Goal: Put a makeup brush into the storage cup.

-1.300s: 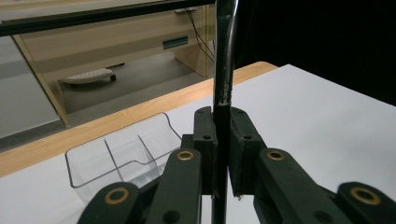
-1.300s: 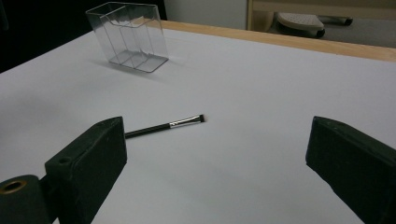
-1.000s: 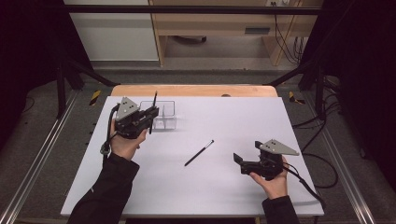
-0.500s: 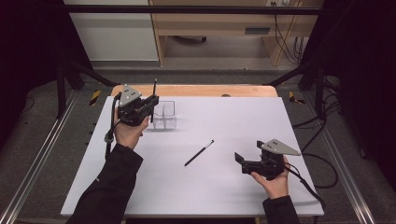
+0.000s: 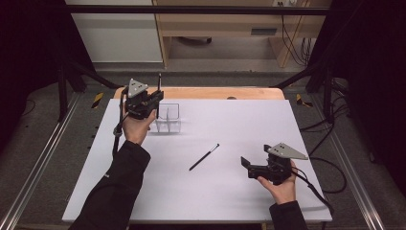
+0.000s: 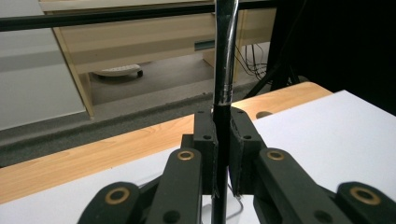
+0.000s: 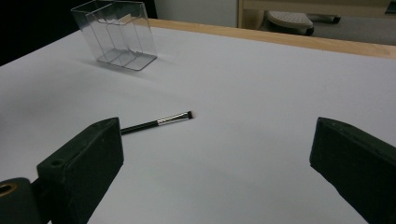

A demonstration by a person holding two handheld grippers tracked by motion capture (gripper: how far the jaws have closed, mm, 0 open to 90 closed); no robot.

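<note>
White board [image 5: 230, 191] below you: your left gripper [image 5: 152, 98] clamps a brush [image 5: 159, 84] upright by the clear organizer [image 5: 168, 120] near the far-left corner; lower it in next, right gripper [image 5: 246, 165] wide, idle

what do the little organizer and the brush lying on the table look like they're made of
Organizer: clear, glossy plastic, probably acrylic; the table shows through its walls and dividers. Brush: black handle, plastic or painted wood, with a shiny ribbed band that looks like metal near its tip.
</note>
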